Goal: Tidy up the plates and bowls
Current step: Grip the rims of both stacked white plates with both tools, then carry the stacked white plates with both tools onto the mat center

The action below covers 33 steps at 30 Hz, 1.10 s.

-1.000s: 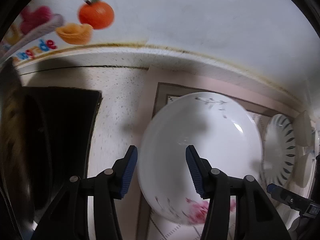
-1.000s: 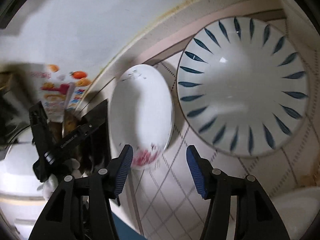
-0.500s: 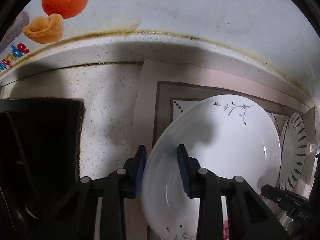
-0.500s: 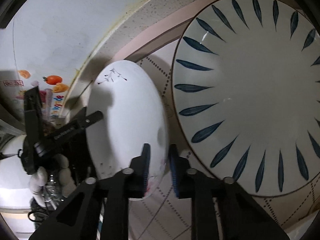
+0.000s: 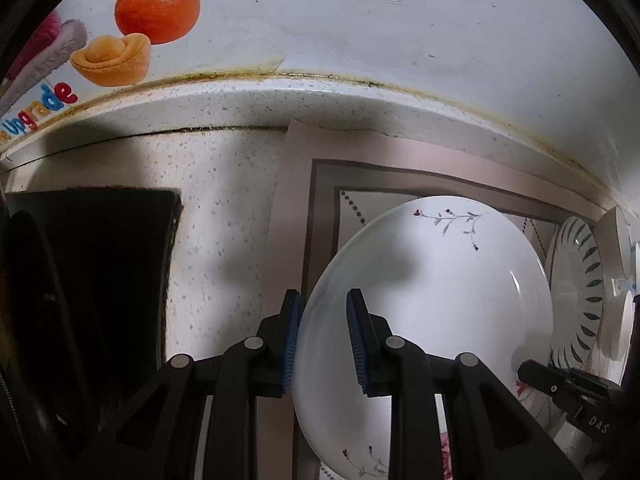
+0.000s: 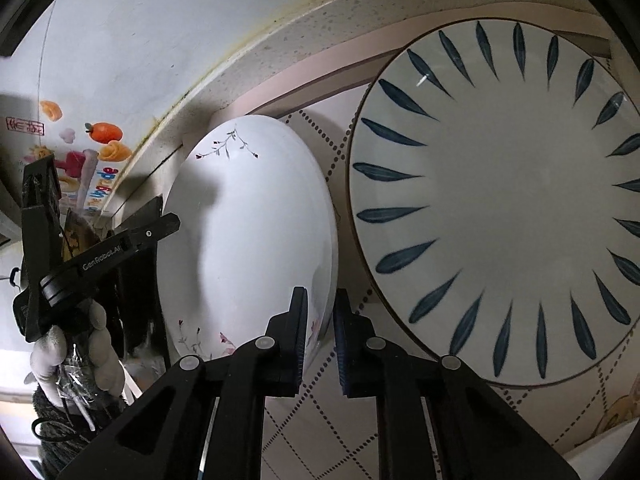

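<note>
A white plate with a floral print [image 5: 432, 300] [image 6: 248, 240] sits tilted above the patterned mat. My left gripper [image 5: 322, 344] is shut on its left rim. My right gripper [image 6: 320, 336] is shut on its right rim. A larger white plate with blue leaf marks [image 6: 500, 204] lies on the mat just right of it; it also shows at the right edge of the left wrist view [image 5: 576, 292].
The patterned mat [image 6: 320, 432] covers a speckled counter [image 5: 224, 200] that ends at a white wall. A black object [image 5: 88, 280] stands on the left. More white dishes [image 5: 620, 320] stand at the far right. A picture of an orange [image 5: 158, 2] is on the wall.
Both grippers went from open to shut on the floral plate's opposite rims. The plate now looks tilted and slightly raised.
</note>
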Tool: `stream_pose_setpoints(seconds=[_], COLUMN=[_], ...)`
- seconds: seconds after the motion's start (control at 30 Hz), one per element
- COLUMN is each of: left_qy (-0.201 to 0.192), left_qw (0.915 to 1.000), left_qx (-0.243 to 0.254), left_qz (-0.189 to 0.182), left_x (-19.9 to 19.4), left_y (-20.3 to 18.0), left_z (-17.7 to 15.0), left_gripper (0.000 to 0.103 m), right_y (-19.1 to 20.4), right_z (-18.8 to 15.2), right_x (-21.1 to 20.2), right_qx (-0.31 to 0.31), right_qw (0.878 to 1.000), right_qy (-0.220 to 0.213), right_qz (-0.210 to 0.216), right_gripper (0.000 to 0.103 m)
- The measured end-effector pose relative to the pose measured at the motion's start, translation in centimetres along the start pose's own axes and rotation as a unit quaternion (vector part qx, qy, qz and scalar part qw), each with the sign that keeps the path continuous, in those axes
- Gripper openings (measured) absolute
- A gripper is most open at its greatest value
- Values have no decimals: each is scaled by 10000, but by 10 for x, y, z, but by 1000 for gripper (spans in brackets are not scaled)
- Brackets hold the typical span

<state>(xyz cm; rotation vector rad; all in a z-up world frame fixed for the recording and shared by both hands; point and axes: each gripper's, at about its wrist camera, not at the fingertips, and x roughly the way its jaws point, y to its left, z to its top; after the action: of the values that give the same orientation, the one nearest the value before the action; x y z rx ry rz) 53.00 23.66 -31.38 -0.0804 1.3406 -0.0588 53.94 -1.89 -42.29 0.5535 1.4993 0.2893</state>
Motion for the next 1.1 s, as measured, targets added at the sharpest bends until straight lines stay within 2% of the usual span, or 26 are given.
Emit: stream_pose_setpoints(seconds=[0.3, 0.53, 0.77, 0.83, 1.1], left_qy=[-138, -286, -432, -421, -316], left_qw=[9999, 9994, 9978, 9973, 9944], left_qx=[-27, 27, 232, 298, 555], left_qz=[-77, -211, -453, -516, -845], left_x=[-20, -47, -80, -79, -89], left_y=[-6, -32, -75, -90, -161], left_z=[-28, -50, -63, -66, -116], left_gripper=[21, 21, 21, 21, 21], right_y=[0, -9, -32, -42, -100], right_z=[-9, -19, -39, -47, -93], right_x=[-20, -49, -102, -122, -188], right_qx=[-242, -395, -412, -428, -391], right_qw=[9995, 9986, 9977, 9972, 9968], right_qy=[-186, -342, -534, -612, -671], right_qz=[7, -14, 57, 39, -167], right_gripper=[15, 15, 15, 15, 14])
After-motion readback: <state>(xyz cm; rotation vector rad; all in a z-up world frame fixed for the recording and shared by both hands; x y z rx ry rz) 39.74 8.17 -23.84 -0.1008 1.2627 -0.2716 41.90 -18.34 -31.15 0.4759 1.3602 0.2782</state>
